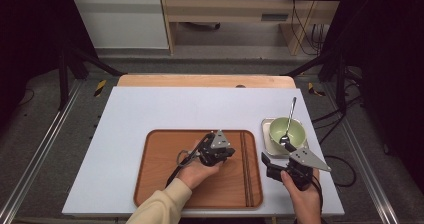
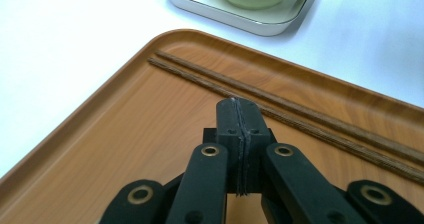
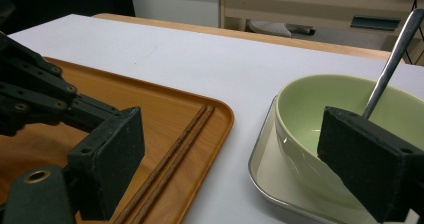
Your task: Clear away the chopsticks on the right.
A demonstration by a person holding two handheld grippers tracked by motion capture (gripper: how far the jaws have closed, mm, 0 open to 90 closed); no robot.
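Note:
A pair of brown chopsticks (image 1: 244,164) lies side by side along the right side of the wooden tray (image 1: 160,184). My left gripper (image 1: 231,153) hovers over the tray just left of the chopsticks. In the left gripper view its jaws (image 2: 239,119) are pressed together with nothing between them, and the chopsticks (image 2: 280,106) run across just beyond the tips. My right gripper (image 1: 276,157) stands open beside the tray's right edge, near a green bowl (image 1: 287,130). In the right gripper view its gap (image 3: 240,159) frames the chopsticks (image 3: 175,156) and the bowl (image 3: 340,109), holding nothing.
The bowl sits on a white square dish (image 1: 266,140) with a metal spoon (image 1: 290,115) leaning in it. The tray lies on a white tabletop (image 1: 150,109). My left gripper's linkage (image 3: 35,99) shows at the left of the right gripper view.

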